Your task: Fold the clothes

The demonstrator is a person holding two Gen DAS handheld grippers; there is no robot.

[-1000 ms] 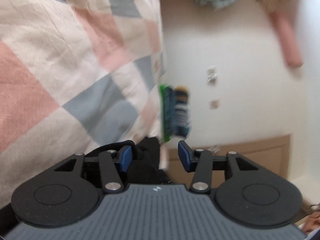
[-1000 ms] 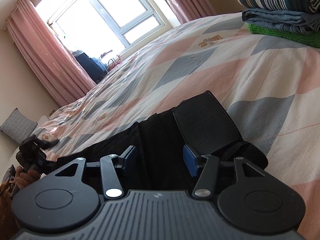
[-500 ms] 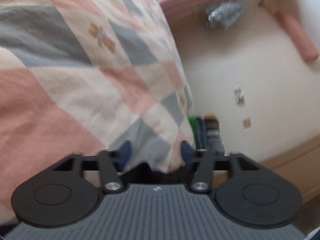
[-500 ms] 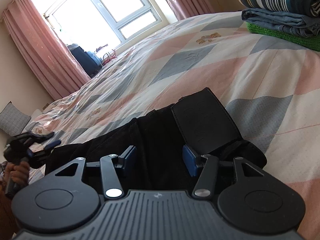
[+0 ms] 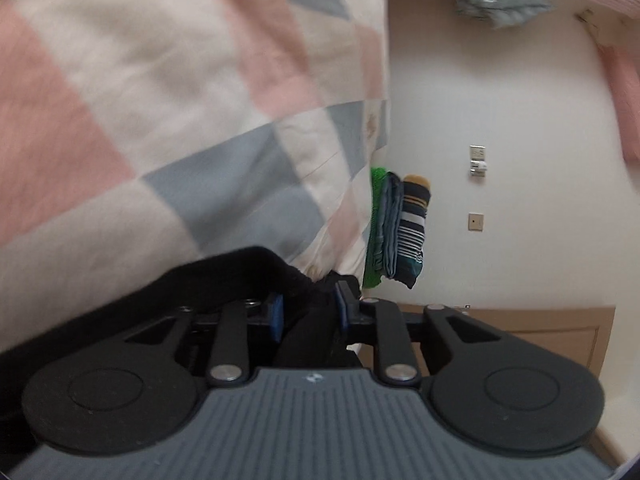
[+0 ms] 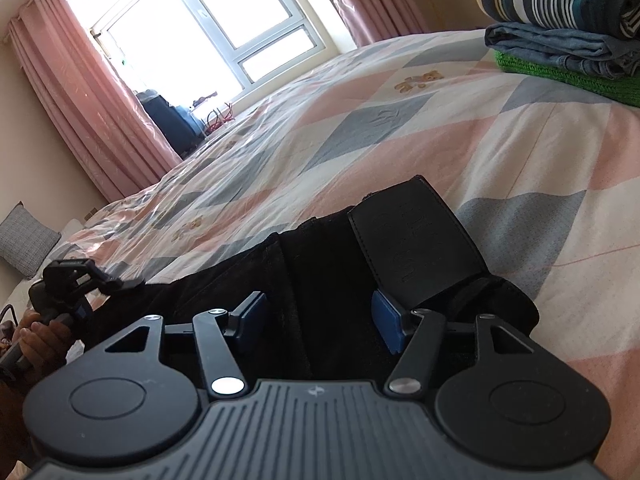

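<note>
A black garment (image 6: 328,256) with a leather waist patch (image 6: 412,232) lies on the checked bedspread (image 6: 400,120). My right gripper (image 6: 320,320) is open, its blue pads on either side of the black fabric near the waistband. My left gripper (image 5: 308,314) has its pads (image 5: 276,316) closed in on a fold of the black garment (image 5: 240,276) at its far end. The left gripper also shows in the right wrist view (image 6: 80,276), at the garment's left end, held by a hand.
A stack of folded clothes (image 6: 560,28), striped on denim on green, sits on the bed at the far right, and shows in the left wrist view (image 5: 396,228). A window with pink curtains (image 6: 100,100) is behind. A wall (image 5: 500,160) lies beyond the bed edge.
My left gripper swung over the bedspread and came back onto the black garment, its pads now closer together on the fabric. My right gripper stayed almost still and open.
</note>
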